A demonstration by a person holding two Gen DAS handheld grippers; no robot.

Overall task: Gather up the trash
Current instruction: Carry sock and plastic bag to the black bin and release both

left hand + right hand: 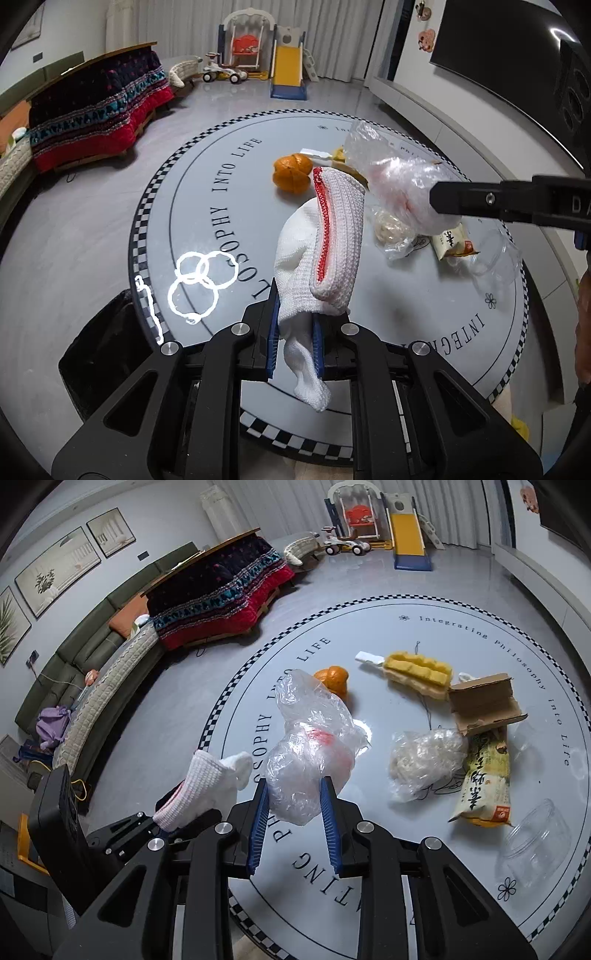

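Seen from the left wrist view, the left tongs are closed on the lower part of a white knitted work glove with a red-stitched cuff, which stands up above the round grey glass bench with a checkered rim; most of the glove hangs free beyond the blue pads, so I judge it could flop sideways or slide out if the hand swings fast. A dark opening that may be a black bin sits just beside the bench edge at lower left. From the right wrist view, the right tongs are pinched, partly closed, on a crumpled clear plastic bag with a red patch inside, held above the bench. The film is slick and puffy, so the grip probably has only a fold and may let go. On the bench remain an orange mandarin, a yellow sponge brush with a white handle, a torn brown cardboard piece, a clear bag of pale crumbs, a yellow snack wrapper and a clear plastic jar.
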